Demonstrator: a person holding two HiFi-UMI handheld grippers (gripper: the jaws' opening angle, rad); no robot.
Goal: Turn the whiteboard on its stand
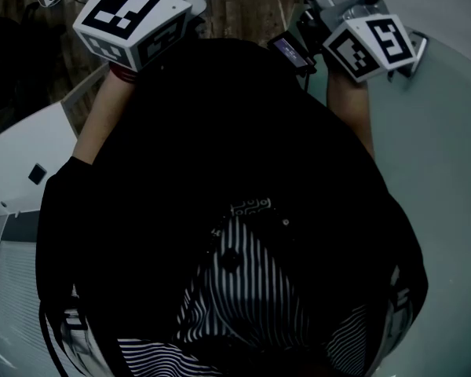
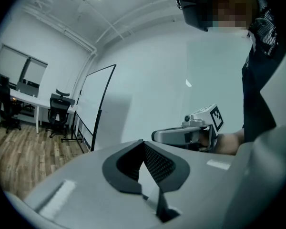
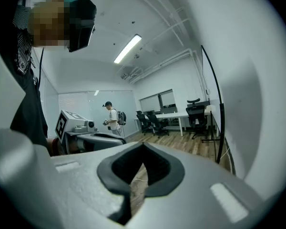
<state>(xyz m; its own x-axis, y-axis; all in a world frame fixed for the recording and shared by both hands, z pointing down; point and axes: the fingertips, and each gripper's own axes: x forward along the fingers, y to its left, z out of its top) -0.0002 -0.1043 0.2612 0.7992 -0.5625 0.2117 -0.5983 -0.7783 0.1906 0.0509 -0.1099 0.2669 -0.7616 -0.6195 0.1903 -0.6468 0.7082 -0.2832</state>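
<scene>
The whiteboard is a tall white panel in a thin black frame. It fills the right side of the right gripper view, close by and seen at a slant. The left gripper view shows the whiteboard further off on its black stand, nearly edge-on. My left gripper is shut with nothing between its pads. My right gripper is also shut and empty. Neither touches the board. In the head view both marker cubes are raised in front of my dark-clothed chest, and the jaws are out of frame.
Desks and black office chairs stand on the wood floor behind the board. Another chair and a desk show in the left gripper view. A person with a backpack stands far back.
</scene>
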